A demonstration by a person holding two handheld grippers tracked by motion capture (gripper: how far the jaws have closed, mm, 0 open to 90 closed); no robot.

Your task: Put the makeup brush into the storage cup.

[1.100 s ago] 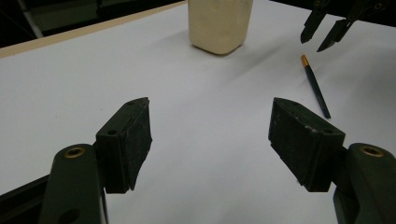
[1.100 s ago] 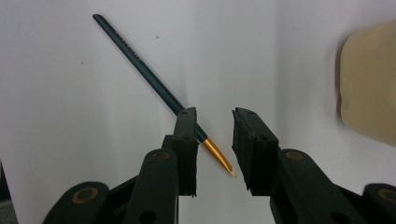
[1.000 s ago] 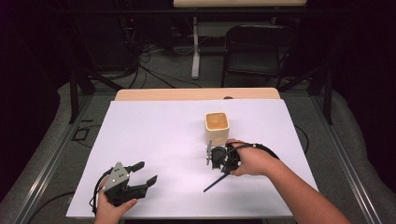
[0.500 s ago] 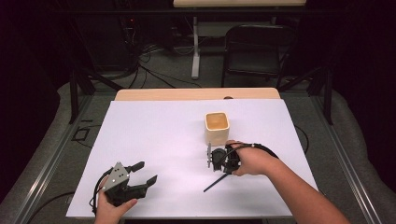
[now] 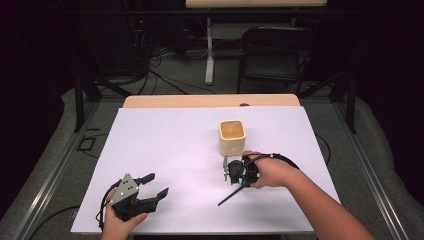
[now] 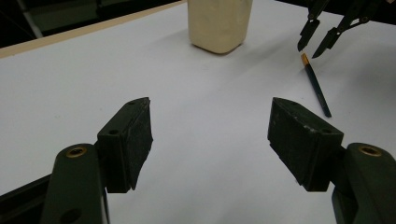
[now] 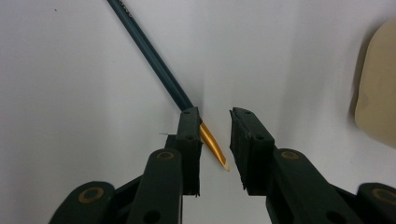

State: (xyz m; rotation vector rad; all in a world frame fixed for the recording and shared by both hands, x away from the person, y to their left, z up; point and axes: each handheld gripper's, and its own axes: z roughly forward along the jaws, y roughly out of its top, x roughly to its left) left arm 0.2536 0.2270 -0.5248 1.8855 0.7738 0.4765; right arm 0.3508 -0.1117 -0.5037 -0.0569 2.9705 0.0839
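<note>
1. A dark blue pencil (image 7: 154,56) with a gold band at its end lies flat on the white table cover (image 5: 165,145), in the near right part of the sheet as the high view has it, its length running from about 1 o'clock down to 7 o'clock there.
2. In the right gripper view the gold end sits in the gap between the two black jaws, close against the left one and clear of the right one; whether that left pad touches it cannot be told. The rest of the shaft runs away toward 11 o'clock.
3. The right gripper (image 7: 215,140) points down at the sheet over that end. Its jaws are released, set a narrow gap apart and not pressing the pencil.
4. A cream square-sided cup (image 5: 232,137) stands upright on the sheet just beyond the right gripper, at about 12 o'clock from it, near but apart.
5. The left gripper (image 6: 210,133) is held low over the near left part of the sheet, at about 8 o'clock from the pencil and well apart from it. Its jaws are spread wide with bare sheet between them.
</note>
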